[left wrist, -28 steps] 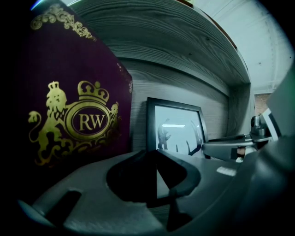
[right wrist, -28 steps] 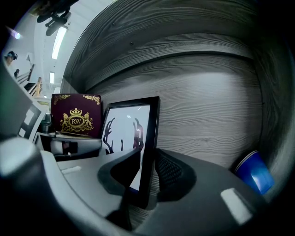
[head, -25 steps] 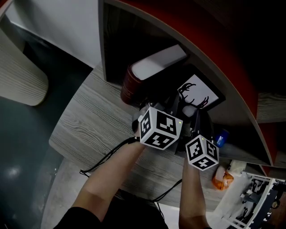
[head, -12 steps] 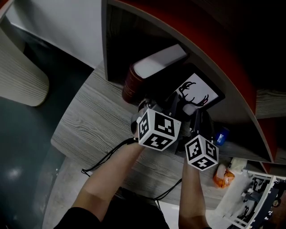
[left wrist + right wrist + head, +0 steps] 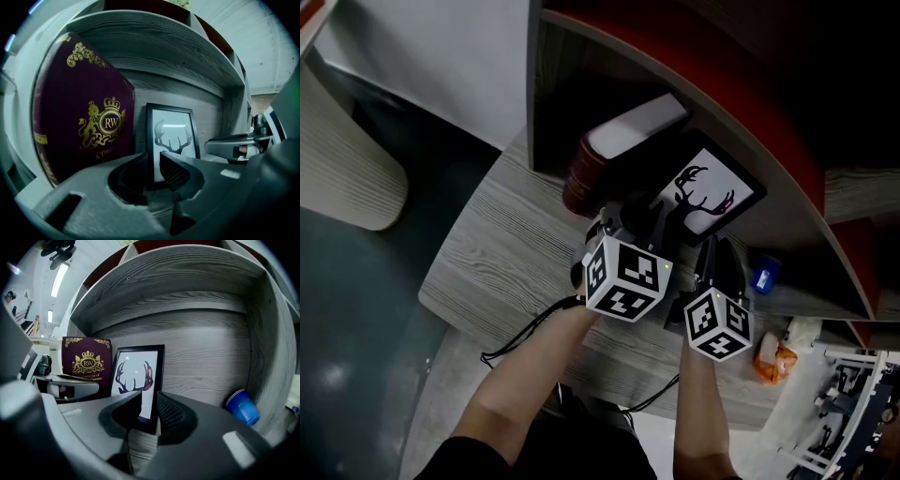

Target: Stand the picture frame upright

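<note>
The black picture frame point(image 5: 171, 140) with an antler print stands upright against the back wall of the shelf bay point(image 5: 140, 376), next to a maroon book point(image 5: 89, 122). My left gripper point(image 5: 151, 161) is just in front of the frame's lower left corner. My right gripper point(image 5: 149, 405) faces its lower right corner. Both pairs of jaws have just been closing a little and stand slightly apart. The frame's edge shows beyond each gap, and no pad presses on it. In the head view both marker cubes sit below the frame point(image 5: 703, 192).
The maroon book point(image 5: 619, 141) with a gold crest leans at the frame's left. A blue cup point(image 5: 243, 408) lies on its side in the bay's right corner. The shelf roof arches low overhead. An orange packet point(image 5: 769, 361) lies past the grey tabletop's right edge.
Both grippers have drawn back a little from the frame toward me. The frame stays standing against the back wall.
</note>
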The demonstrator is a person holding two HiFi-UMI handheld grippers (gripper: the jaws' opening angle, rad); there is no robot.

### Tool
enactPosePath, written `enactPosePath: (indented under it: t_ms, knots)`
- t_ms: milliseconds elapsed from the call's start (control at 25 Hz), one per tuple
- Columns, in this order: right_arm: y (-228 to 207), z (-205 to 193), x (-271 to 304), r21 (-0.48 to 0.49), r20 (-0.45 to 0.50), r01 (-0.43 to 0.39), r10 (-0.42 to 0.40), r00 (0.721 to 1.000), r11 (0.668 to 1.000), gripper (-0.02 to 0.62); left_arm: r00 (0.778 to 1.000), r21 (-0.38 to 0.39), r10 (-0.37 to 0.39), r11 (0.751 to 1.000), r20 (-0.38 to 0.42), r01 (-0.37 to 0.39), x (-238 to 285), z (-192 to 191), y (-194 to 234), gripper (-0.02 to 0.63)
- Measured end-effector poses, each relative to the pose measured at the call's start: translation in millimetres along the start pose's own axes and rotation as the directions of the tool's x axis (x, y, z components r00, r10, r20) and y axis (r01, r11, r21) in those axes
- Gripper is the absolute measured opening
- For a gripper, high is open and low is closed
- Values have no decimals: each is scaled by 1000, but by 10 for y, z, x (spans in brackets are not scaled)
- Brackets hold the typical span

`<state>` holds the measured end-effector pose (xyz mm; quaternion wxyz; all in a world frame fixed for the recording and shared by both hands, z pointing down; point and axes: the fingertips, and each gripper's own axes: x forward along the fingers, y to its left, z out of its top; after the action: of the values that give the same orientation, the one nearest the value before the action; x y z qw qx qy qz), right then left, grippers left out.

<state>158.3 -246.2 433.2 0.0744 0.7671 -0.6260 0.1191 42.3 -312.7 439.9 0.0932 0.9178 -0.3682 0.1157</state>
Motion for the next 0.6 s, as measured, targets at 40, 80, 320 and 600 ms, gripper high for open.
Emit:
enactPosePath:
  t_ms: [40,80,320,600]
  knots:
    - [16,-1,-32,1,1,-1,1,1000,1000,98,1000,-2,-6,1000,-2,6,-33,-5,-20,72]
    - [33,-2,-64,3,2,-3,3,1000,1000,97,1000,-7,-13,1000,-3,13,-68,-12,-43,67]
    - [135,18,-277,10,12,-15,15,1000,1000,77,999,-16,-54,998,-8,54,-290,-12,-229,40]
    - [267,66,-505,19,33,-27,27,999,999,52,997,-71,-81,994,18,82,-582,65,-343,-3]
